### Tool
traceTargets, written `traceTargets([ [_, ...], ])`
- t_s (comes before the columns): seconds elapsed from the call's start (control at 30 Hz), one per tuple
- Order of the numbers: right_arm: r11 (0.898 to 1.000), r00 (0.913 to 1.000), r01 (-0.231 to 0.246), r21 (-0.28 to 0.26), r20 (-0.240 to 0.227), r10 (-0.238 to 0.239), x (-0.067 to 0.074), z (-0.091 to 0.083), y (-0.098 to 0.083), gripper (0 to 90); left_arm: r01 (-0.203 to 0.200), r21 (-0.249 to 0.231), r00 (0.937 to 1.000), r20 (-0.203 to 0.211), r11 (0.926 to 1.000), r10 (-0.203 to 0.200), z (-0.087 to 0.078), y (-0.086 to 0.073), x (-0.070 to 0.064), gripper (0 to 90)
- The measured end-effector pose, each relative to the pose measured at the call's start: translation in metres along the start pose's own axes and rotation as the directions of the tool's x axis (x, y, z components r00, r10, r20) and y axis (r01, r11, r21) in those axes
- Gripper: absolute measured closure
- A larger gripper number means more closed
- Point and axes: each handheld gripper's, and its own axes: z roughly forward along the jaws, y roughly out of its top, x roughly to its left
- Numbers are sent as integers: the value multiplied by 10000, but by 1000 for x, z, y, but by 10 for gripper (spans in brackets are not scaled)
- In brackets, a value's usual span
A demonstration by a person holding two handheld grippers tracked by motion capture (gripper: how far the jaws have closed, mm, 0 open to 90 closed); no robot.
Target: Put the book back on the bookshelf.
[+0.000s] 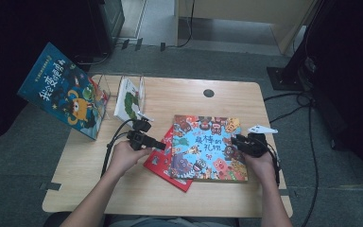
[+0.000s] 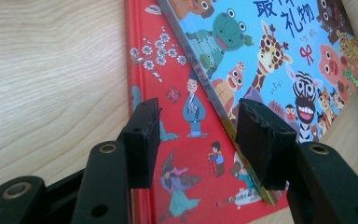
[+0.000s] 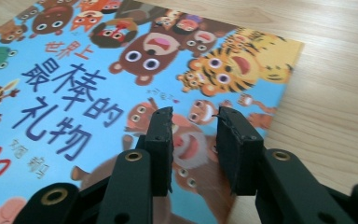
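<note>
The blue book (image 1: 211, 147) lay flat mid-table, long side running left-right, overlapping a red book (image 1: 163, 163), with the left gripper (image 1: 163, 144) and right gripper (image 1: 234, 140) gaping empty at its ends.

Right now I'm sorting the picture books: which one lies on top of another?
The blue animal-cover book lies flat on the table, overlapping the red book beneath it. The other two stand upright at the table's far left.

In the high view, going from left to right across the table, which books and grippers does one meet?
Dark blue book leaning upright → white book in the clear stand → left gripper → red book → blue animal book → right gripper.
</note>
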Motion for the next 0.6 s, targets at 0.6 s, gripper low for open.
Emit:
traceTargets([
  [0.6, 9965, 9863, -765, 325, 1490, 708, -20, -8, -9, 853, -616, -214, 9980, -126, 9979, 614, 16, -17, -1, 525],
])
